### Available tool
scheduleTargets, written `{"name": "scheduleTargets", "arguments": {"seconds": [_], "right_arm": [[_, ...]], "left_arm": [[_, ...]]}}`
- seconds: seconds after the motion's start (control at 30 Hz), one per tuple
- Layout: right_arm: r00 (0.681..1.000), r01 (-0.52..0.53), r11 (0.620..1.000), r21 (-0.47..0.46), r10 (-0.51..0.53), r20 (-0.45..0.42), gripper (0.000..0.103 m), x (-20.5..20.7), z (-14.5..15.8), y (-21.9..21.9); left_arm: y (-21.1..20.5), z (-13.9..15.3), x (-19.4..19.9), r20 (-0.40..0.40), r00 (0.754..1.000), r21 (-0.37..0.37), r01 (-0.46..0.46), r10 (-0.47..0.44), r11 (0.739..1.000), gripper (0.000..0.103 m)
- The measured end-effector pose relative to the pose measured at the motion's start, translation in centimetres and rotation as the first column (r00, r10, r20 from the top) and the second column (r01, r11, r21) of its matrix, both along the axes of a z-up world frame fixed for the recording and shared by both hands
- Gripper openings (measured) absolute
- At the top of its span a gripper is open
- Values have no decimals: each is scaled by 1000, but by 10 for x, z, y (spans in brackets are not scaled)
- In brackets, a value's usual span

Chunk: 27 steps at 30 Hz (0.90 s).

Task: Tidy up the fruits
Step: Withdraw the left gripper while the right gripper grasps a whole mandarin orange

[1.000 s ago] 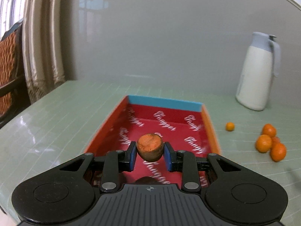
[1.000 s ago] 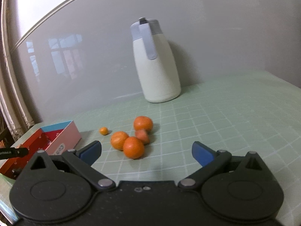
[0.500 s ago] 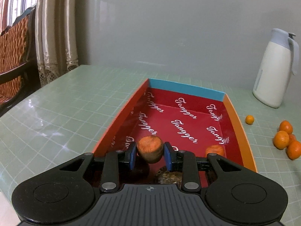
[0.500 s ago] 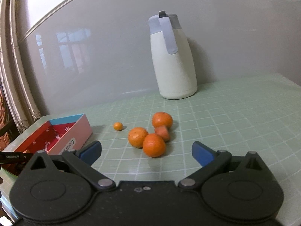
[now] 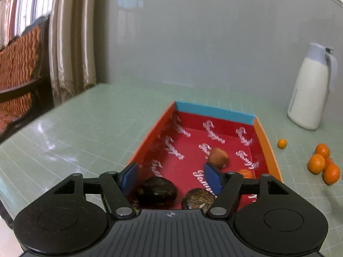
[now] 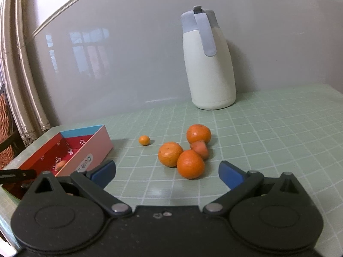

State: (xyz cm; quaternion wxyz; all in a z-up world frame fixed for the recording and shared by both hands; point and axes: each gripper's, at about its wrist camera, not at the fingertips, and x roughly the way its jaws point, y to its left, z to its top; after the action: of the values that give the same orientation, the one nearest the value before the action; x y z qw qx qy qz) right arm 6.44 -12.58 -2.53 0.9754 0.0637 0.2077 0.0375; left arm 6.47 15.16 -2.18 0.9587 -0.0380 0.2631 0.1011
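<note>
My left gripper (image 5: 172, 176) is open and empty above the near end of a red box (image 5: 220, 113). In the box lie an orange-brown fruit piece (image 5: 218, 155), an orange fruit (image 5: 246, 173), a dark fruit (image 5: 157, 190) and a brown rough fruit (image 5: 198, 198). My right gripper (image 6: 167, 171) is open and empty, just short of a cluster of three tangerines (image 6: 189, 163) and an orange-brown piece (image 6: 200, 148). A tiny orange (image 6: 144, 140) lies between the cluster and the box (image 6: 85, 150). The cluster also shows in the left wrist view (image 5: 323, 163).
A white jug with a grey lid (image 6: 206, 64) stands at the back against the grey wall; it also shows in the left wrist view (image 5: 310, 87). The table (image 6: 268, 128) has a green grid cloth. A wooden chair (image 5: 19, 75) and curtains stand at the left.
My left gripper has opened and dropped the orange-brown piece, which now lies in the box. The right gripper has come a little closer to the tangerines.
</note>
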Motion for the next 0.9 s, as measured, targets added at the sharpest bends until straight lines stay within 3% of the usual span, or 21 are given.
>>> {"name": "scheduleTargets", "arguments": {"seconds": [0.37,0.5,0.67,0.8,0.9], "right_arm": [[998,33,999,-31,-35,-54,98,23,-9,-1],[996,40,998,-42,-43,-72,83,34,-10,-2],[992,52,998,-42,-56,-111,76,50,-12,-4],[988,48,998,-43,-53,-146,51,59,-16,-4],[984,48,997,-56,-57,-168,47,63,-20,-3]], "left_arm": [[9,3,-31,40,999,49,-13,11,999,68],[21,-4,-30,27,999,16,-42,41,999,68],[32,-10,-31,21,997,-12,-74,74,997,68],[34,-11,-32,28,996,-10,-84,85,996,69],[35,-11,-34,31,995,-6,-90,90,996,71]]}}
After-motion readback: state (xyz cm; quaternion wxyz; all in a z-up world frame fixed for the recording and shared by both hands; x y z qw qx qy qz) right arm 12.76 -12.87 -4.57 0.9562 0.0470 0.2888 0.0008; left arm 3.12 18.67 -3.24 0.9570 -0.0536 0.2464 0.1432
